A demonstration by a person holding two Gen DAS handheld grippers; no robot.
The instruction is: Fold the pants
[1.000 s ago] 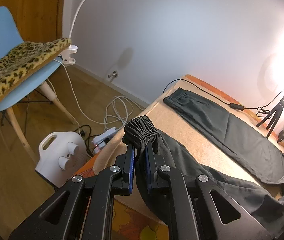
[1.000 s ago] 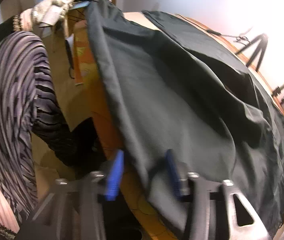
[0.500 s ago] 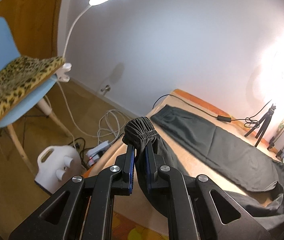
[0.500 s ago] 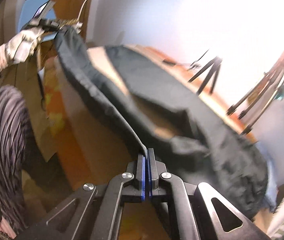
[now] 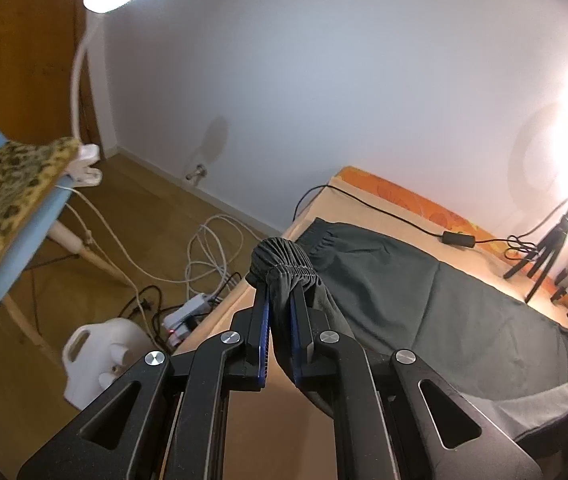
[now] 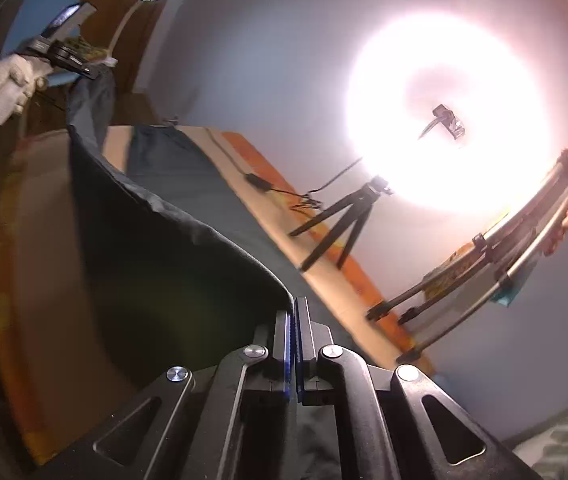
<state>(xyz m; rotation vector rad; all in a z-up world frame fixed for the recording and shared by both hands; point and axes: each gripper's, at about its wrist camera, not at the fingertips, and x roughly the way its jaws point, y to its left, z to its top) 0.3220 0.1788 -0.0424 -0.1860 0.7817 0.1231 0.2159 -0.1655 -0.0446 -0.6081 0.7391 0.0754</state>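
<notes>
With the left tool [image 5: 280, 312] clamped on the elastic cuff [image 5: 282, 264] and the right tool [image 6: 294, 344] pinching the pants [image 6: 172, 256] edge, one leg hung lifted above the counter [image 5: 252, 432], probably next needing laying over the flat leg [image 5: 424, 292].

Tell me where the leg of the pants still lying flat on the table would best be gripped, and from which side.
Probably at its elastic cuff, the end of the flat leg nearest the table edge. The gathered elastic gives a thicker ridge than the smooth cloth. Come in from that open end, since the tripod and cable crowd the far side. Both claws are occupied now: left claw and right claw hold the lifted leg.
</notes>
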